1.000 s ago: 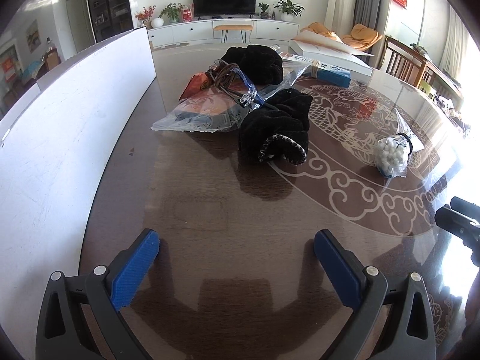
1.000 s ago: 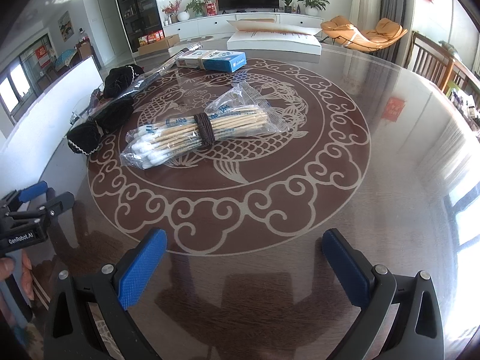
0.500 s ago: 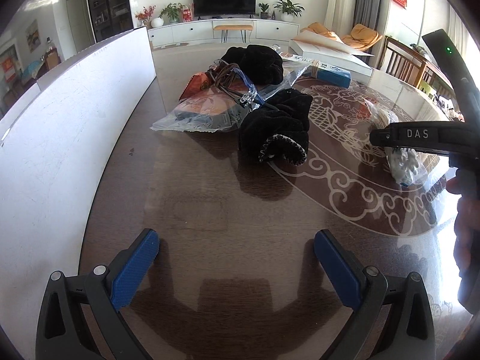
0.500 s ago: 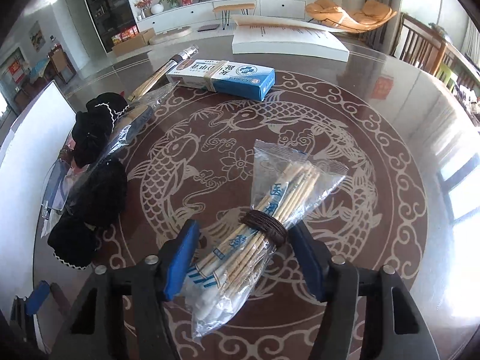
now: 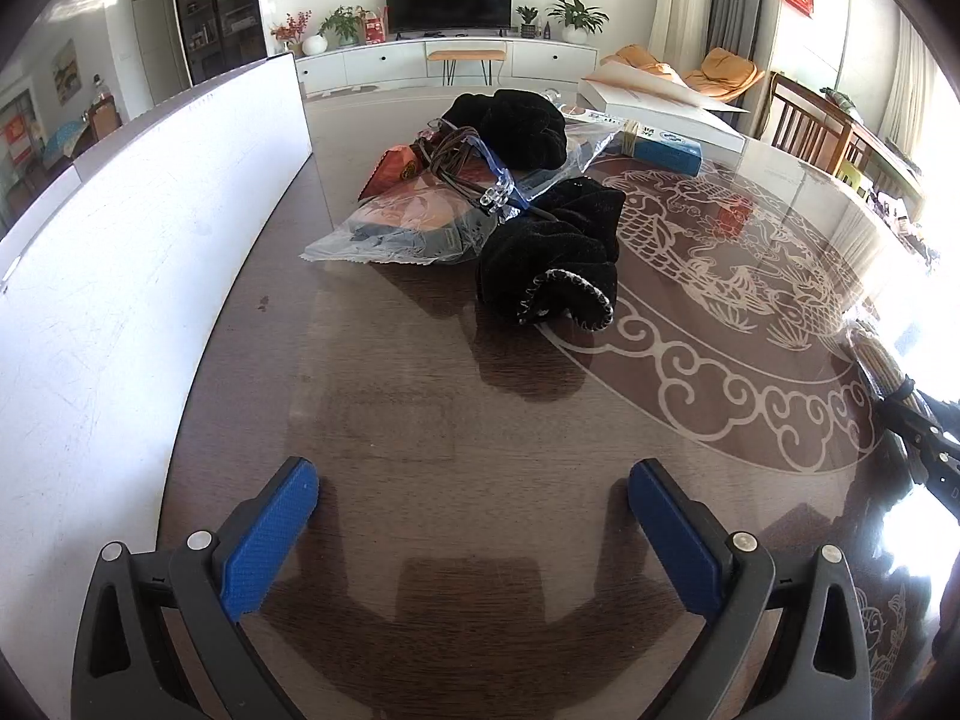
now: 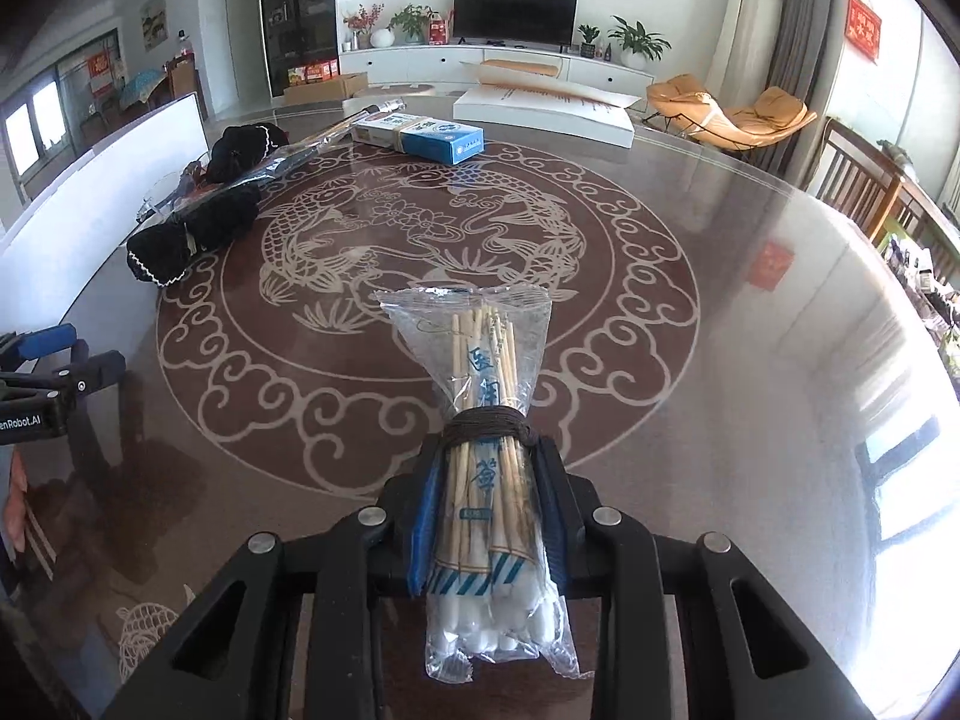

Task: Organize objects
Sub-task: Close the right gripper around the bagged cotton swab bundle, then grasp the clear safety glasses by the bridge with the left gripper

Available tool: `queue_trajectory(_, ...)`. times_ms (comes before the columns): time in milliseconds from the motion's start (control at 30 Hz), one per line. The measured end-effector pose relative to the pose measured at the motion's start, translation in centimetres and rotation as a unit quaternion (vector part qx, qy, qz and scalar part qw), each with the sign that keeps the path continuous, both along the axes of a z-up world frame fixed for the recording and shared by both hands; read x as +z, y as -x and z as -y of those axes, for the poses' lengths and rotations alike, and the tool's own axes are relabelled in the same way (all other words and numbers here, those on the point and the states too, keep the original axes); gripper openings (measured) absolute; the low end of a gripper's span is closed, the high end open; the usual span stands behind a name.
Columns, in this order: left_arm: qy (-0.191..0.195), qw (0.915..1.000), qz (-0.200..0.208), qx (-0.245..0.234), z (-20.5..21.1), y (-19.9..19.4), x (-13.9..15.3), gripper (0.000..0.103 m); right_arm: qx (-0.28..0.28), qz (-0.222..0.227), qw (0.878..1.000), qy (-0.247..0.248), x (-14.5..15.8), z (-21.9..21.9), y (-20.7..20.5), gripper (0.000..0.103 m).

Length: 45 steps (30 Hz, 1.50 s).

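Closing right claw (image 6: pixel 489 510) pinching swab bag (image 6: pixel 486 480), perhaps lifted; left claw (image 5: pixel 474 510) spread.

1. Tabletop (image 6: pixel 750 360): dark glossy wood, round pale carp-and-cloud pattern in the middle
2. Left side: black cloth pouches (image 5: pixel 555 258) lying against a clear plastic packet (image 5: pixel 414 222) with a coiled cord on top
3. Far side: blue-and-white carton (image 6: pixel 420 138), just beside it a long clear-wrapped bundle (image 6: pixel 336 135)
4. Beyond the carton: flat white box (image 6: pixel 540 114)
5. Left edge: upright white board (image 5: pixel 120 276)
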<state>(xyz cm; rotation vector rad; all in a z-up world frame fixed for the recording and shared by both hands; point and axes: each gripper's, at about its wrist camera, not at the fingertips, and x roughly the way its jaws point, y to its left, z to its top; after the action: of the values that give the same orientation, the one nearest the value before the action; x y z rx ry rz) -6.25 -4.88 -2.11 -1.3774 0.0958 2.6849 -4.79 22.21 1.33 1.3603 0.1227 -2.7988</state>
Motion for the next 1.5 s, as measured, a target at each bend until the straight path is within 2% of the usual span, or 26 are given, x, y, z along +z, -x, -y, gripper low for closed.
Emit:
queue_trajectory(67,0.000,1.0000,0.000,0.000,0.0,0.0,0.0,0.103,0.001,-0.006,1.000,-0.001,-0.1,-0.4,-0.3,0.039)
queue_trajectory(100,0.000,1.0000,0.000,0.000,0.0,0.0,0.0,0.103,-0.003,-0.008,1.000,-0.002,-0.1,-0.6,-0.1,0.050)
queue_trajectory(133,0.000,1.0000,0.000,0.000,0.0,0.0,0.0,0.103,-0.005,-0.006,1.000,0.005,-0.2,-0.8,0.1,0.067)
queue_trajectory(167,0.000,1.0000,0.000,0.000,0.0,0.0,0.0,0.103,-0.004,0.001,1.000,0.016,-0.4,-0.9,0.3,0.079)
queue_trajectory(333,0.000,1.0000,0.000,0.000,0.0,0.0,0.0,0.103,0.014,0.022,0.999,0.024,-1.1,-0.4,1.0,0.103)
queue_trajectory(533,-0.008,0.9999,0.005,-0.005,0.1,0.0,0.2,0.103,0.013,0.023,0.999,0.023,-1.2,-0.3,1.0,0.103)
queue_trajectory(633,-0.072,0.9974,-0.006,0.001,0.9,0.8,2.3,0.103,0.013,0.023,0.999,0.022,-1.1,-0.3,1.0,0.103)
queue_trajectory(733,-0.094,0.9946,-0.040,0.019,1.1,3.6,5.7,0.103,0.013,0.023,0.999,0.022,-1.1,-0.3,1.0,0.103)
queue_trajectory(833,-0.082,0.9954,-0.041,0.027,0.7,8.0,7.4,0.102,0.013,0.023,0.999,0.022,-1.1,-0.3,1.0,0.103)
queue_trajectory(867,-0.074,0.9962,-0.035,0.031,0.6,9.3,7.4,0.099,0.013,0.023,0.999,0.022,-1.1,-0.3,1.0,0.103)
queue_trajectory(1000,-0.047,0.9984,0.016,0.028,0.0,13.5,5.4,0.074,0.013,0.023,0.999,0.022,-1.1,-0.3,1.0,0.103)
queue_trajectory(1033,-0.037,0.9987,0.026,0.026,-0.2,13.8,4.8,0.064,0.013,0.023,0.999,0.022,-1.2,-0.3,1.0,0.103)
queue_trajectory(1067,-0.031,0.9988,0.030,0.024,-0.2,13.9,4.3,0.058,0.013,0.023,0.999,0.022,-1.1,-0.3,1.0,0.103)
queue_trajectory(1133,-0.020,0.9992,0.028,0.021,-0.2,14.2,3.8,0.032,0.013,0.023,0.999,0.022,-1.1,-0.3,1.0,0.103)
queue_trajectory(1200,-0.021,0.9996,0.008,0.017,0.0,13.7,4.0,0.028,0.013,0.023,0.999,0.022,-1.2,-0.3,1.0,0.103)
queue_trajectory(1333,-0.036,0.9992,-0.014,0.000,0.3,10.5,4.5,0.027,0.013,0.023,0.999,0.022,-1.2,-0.3,1.0,0.103)
queue_trajectory(1500,-0.045,0.9979,-0.029,-0.036,-0.3,2.2,5.3,0.027,0.013,0.023,0.999,0.022,-1.2,-0.3,1.0,0.103)
